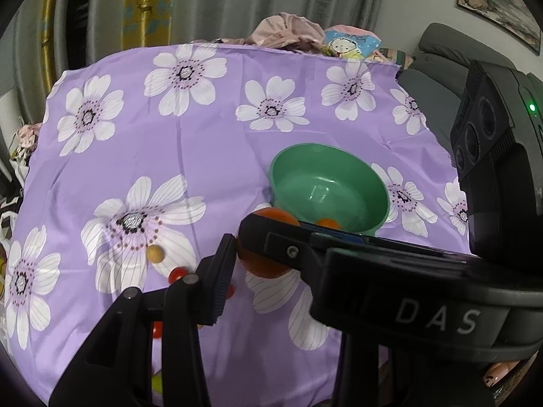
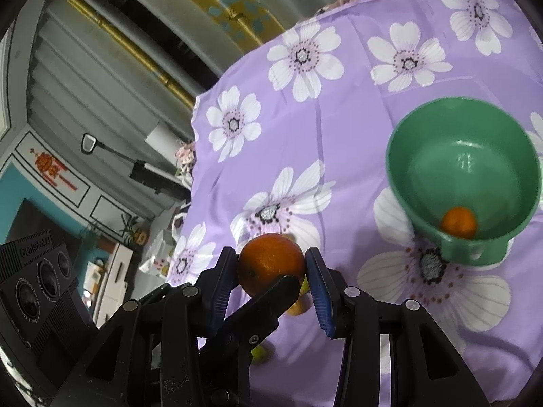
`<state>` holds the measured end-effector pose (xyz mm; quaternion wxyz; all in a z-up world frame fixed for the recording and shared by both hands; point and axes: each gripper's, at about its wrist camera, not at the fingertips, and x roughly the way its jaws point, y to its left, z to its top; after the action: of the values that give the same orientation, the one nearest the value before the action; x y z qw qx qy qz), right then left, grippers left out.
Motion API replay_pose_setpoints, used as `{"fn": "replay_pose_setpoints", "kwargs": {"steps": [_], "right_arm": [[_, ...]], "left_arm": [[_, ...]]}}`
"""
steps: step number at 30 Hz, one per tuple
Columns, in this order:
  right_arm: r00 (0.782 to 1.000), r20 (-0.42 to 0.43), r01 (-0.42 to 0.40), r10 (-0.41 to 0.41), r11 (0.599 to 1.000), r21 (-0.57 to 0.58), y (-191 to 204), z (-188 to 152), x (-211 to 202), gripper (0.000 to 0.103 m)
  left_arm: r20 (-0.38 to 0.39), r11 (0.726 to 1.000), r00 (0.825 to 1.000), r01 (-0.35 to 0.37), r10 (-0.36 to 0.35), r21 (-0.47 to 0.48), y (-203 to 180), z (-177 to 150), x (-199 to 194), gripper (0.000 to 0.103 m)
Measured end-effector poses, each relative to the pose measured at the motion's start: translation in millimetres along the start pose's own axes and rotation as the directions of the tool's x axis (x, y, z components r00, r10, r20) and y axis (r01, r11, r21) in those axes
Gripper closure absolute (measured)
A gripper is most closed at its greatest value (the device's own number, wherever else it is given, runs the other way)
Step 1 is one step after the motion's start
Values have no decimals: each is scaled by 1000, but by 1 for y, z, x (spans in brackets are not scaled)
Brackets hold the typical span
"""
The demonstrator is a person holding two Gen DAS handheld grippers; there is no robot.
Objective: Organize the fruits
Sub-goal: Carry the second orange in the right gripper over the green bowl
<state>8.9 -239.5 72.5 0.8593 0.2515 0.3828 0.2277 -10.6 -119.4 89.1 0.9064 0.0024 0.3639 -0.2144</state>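
Observation:
My right gripper [image 2: 271, 268] is shut on a large orange [image 2: 269, 263] and holds it above the purple flowered cloth, left of a green bowl [image 2: 424, 156]. A small orange [image 2: 459, 222] lies inside the bowl. The right gripper's body crosses the left wrist view, where the held orange [image 1: 261, 266] sits against my left gripper's one visible finger [image 1: 222, 271]; its other finger is hidden. The bowl [image 1: 356, 176] stands just beyond. A tan round fruit [image 1: 155, 254] and small red fruits [image 1: 177, 274] lie on the cloth at the left.
More small fruits, yellow and green [image 2: 263, 352], lie under the right gripper. Clothes and a cartoon-print bag [image 1: 349, 44] are heaped at the table's far edge. A grey chair [image 1: 437, 54] stands at the right. Curtains hang behind.

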Motion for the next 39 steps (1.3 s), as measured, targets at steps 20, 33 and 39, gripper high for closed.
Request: {"fn": "replay_pose_setpoints", "kwargs": {"steps": [20,33,39], "right_arm": [[990,123,65,-71,997,50,-57,29,-34,58],[983,132,119,-125,991,56,-95,57,-34,58],[981,103,156,-165,983,92,-117,58,-23,58]], "left_arm": [[8,988,995,97,-98,119,-54,38,49,63],[-9,982,989,148,-148,121,-74,61,96,63],[-51,976,981,190,-186,106,-76,56,122,63]]}}
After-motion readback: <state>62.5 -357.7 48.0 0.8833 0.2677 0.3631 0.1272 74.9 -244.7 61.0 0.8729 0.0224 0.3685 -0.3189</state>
